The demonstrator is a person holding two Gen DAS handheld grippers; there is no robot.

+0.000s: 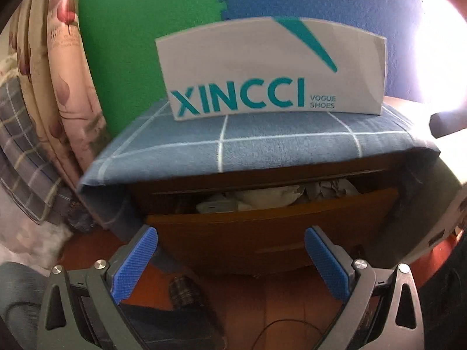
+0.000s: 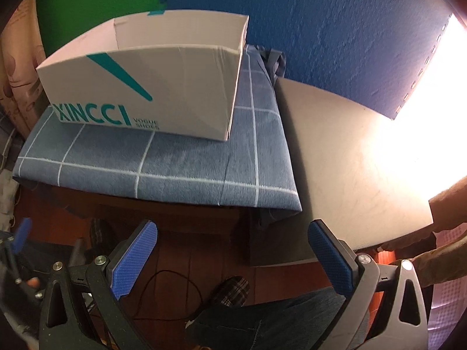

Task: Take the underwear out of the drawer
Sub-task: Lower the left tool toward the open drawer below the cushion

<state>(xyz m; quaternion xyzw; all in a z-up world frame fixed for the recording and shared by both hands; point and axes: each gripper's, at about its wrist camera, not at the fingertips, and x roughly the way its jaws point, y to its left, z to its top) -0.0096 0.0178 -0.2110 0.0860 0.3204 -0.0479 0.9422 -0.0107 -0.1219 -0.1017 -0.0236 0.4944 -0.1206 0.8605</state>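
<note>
**Both tongs empty, drawer ajar**

Our left gripper (image 1: 230, 258) gapes empty before the drawer (image 1: 271, 221); the right gripper (image 2: 232, 255) likewise, over floor. Underwear (image 1: 262, 198) bunches along the drawer's front edge: light, limp. We'd pinch a raised fold.

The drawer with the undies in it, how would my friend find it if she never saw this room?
Look for the white shoe box with teal letters, sitting on a blue checked cloth. Right under the cloth's front edge is a brown wooden drawer, pulled partly open. It is the one with crumpled pale underwear poking out above its front board.
</note>
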